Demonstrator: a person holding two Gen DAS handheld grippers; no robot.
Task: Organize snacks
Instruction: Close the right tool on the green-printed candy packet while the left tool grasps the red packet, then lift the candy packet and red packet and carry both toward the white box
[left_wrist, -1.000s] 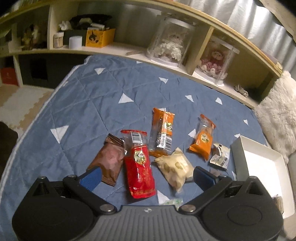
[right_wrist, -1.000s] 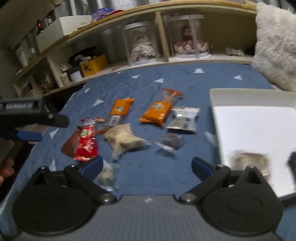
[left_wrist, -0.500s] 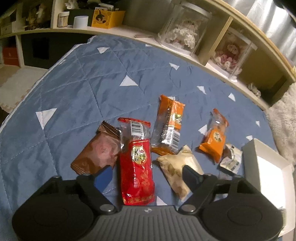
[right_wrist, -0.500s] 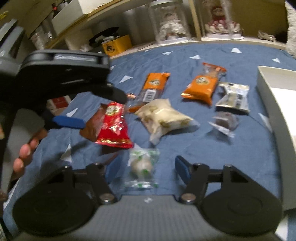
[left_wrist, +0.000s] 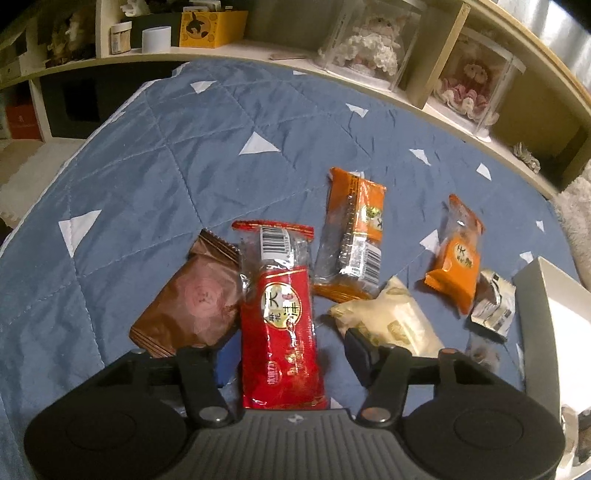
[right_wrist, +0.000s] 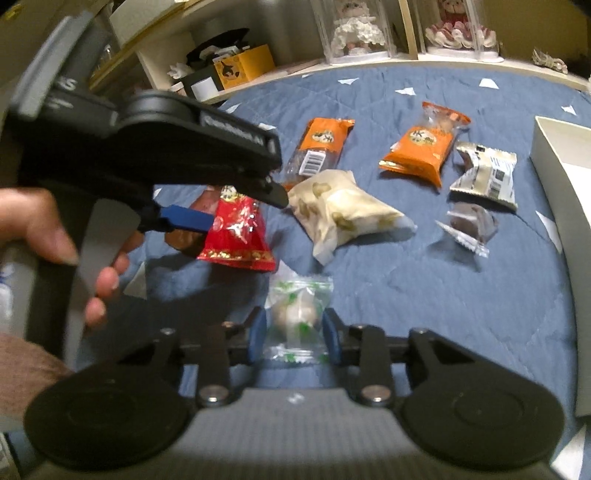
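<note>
Left wrist view: we list a long red packet (left_wrist: 282, 317) with barcode, flat on the blue quilt (left_wrist: 155, 177), left gripper (left_wrist: 284, 363) jaws closing astride it. Right gripper (right_wrist: 293, 332) jaws clamp a small clear green-printed candy wrapper (right_wrist: 295, 314).

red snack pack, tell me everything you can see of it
The red pack is a long, glossy plastic wrapper with a clear top end bearing a barcode and a round gold label mid-body. It lies flat on the blue quilt, overlapping the brown pack, its lower end between the left gripper's closing jaws.

Black tongs (right_wrist: 293, 328), blue pads (right_wrist: 255, 332), silver screws.
</note>
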